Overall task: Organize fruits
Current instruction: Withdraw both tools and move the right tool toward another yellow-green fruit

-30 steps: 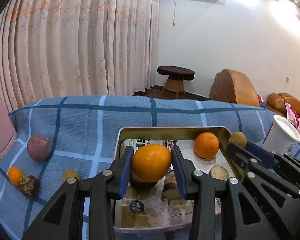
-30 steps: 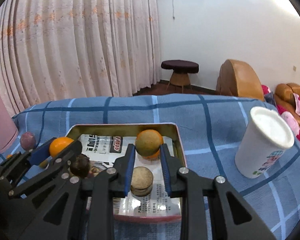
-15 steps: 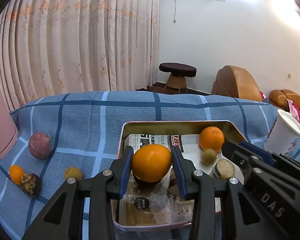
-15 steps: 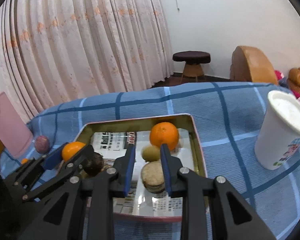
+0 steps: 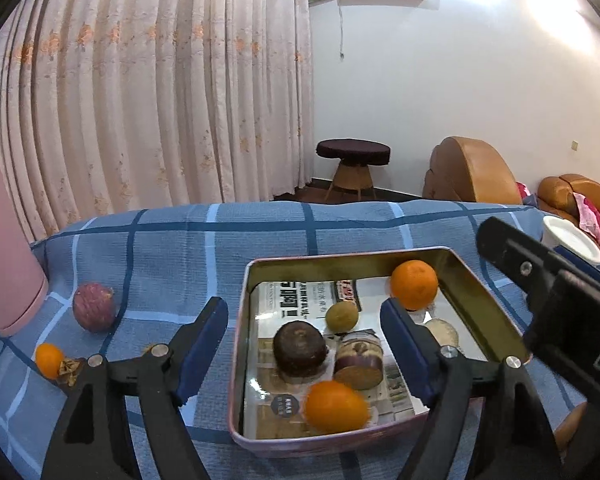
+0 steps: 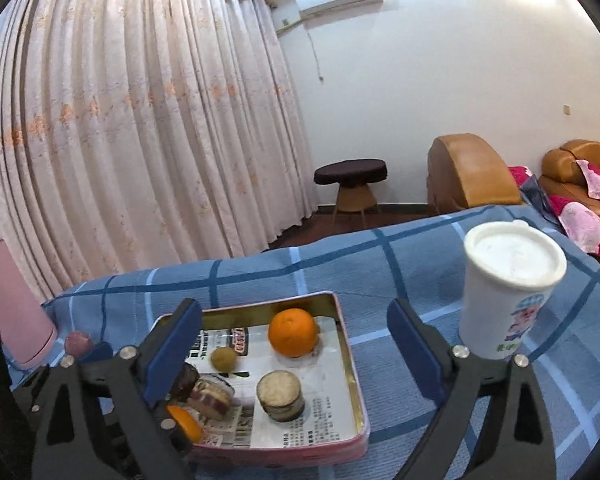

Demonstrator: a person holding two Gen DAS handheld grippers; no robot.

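Observation:
A metal tray (image 5: 488, 308) lined with newspaper sits on the blue checked cloth and also shows in the right wrist view (image 6: 354, 372). In it lie an orange (image 5: 335, 406) near the front edge, a second orange (image 5: 414, 284) at the back, a small green-brown fruit (image 5: 341, 316), a dark round fruit (image 5: 299, 347) and cut round pieces (image 5: 358, 362). My left gripper (image 5: 306, 344) is open and empty above the tray. My right gripper (image 6: 296, 348) is open and empty above the tray's right side. On the cloth at left lie a purple fruit (image 5: 94, 307) and a small orange (image 5: 49, 360).
A white lidded cup (image 6: 508, 292) stands right of the tray. A pink container (image 5: 8, 248) stands at the far left. A dried brown fruit (image 5: 70, 369) lies by the small orange. The table's far edge drops off toward the curtain, stool and sofa.
My left gripper opened and dropped the orange into the tray's front. My right gripper opened wide, pulled back and released the small green-brown fruit into the tray.

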